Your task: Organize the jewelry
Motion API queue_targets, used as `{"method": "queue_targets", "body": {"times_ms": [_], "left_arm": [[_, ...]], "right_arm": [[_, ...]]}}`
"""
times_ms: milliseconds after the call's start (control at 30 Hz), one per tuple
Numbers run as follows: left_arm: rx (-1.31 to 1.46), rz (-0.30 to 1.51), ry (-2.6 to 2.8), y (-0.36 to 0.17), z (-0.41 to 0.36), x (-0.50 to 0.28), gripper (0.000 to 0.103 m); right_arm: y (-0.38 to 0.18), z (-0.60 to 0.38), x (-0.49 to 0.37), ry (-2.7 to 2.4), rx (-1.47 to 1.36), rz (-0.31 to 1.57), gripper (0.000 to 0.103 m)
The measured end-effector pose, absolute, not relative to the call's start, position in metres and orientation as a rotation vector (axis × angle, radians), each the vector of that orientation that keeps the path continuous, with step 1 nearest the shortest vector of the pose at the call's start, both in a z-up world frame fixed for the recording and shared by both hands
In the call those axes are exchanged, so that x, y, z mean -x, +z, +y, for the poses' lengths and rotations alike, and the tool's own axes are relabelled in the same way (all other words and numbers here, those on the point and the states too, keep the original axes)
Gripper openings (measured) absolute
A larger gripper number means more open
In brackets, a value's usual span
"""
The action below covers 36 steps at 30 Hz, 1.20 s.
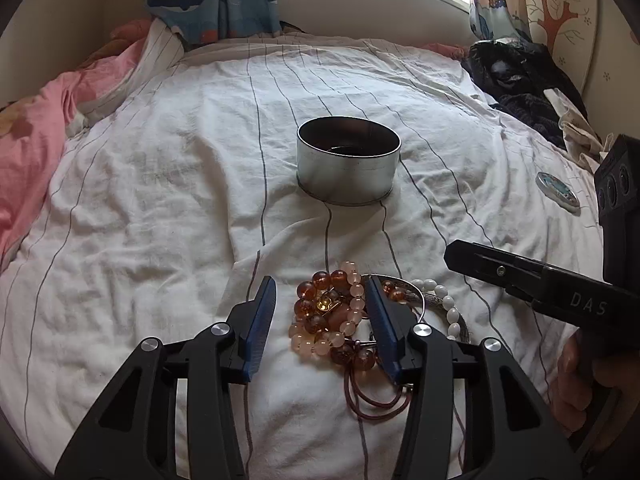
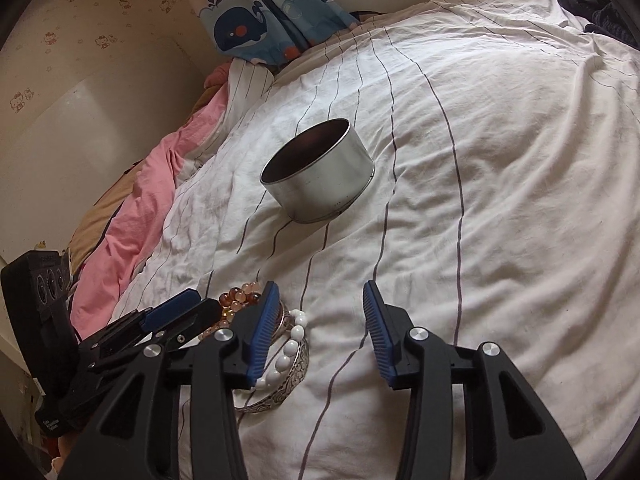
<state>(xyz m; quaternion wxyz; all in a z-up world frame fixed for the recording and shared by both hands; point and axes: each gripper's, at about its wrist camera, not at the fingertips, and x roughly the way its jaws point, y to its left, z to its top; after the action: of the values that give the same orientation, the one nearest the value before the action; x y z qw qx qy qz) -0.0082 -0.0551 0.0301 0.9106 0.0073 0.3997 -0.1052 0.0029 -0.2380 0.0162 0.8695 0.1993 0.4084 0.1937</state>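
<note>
While spread, fingers point(image 1: 262, 320) flank amber beads point(image 1: 320, 308)

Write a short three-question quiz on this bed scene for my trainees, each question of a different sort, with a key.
1. True or false: the left hand-held gripper is shut on the amber bead bracelet.
2. Which item lies nearest the right hand-held gripper? A) white bead bracelet B) metal tin C) whale curtain
3. Fill in: the tin stands upright with its top ____.

Key: 1 false, its jaws are open around the beads; 2 A; 3 open.
</note>
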Motion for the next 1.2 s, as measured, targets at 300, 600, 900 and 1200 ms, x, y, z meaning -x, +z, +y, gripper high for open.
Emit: {"method": "queue_targets", "body": {"times_ms": [300, 600, 900, 1200], "left_arm": [[-0.101, 0.845, -0.176, 0.02, -0.063, -0.004, 0.041], [0.202, 0.859, -0.171, 0.022, -0.002, -0.017, 0.007], [0.232, 0.823, -0.23, 0.023, -0.004, -0.011, 0.007], [0.169, 0.884, -0.232, 0.013, -0.014, -0.015, 0.01]], "right_arm": [[0.015, -0.236, -0.003, 0.416, -0.414, 0.855, 0.045], [0.02, -0.217, 0.001, 0.449, -0.313, 0.85, 0.045], [0.024, -0.192, 0.009, 0.539, -0.221, 0.824, 0.047], [0.019, -0.162, 0.014, 0.624, -0.064, 0.882, 0.047]]}}
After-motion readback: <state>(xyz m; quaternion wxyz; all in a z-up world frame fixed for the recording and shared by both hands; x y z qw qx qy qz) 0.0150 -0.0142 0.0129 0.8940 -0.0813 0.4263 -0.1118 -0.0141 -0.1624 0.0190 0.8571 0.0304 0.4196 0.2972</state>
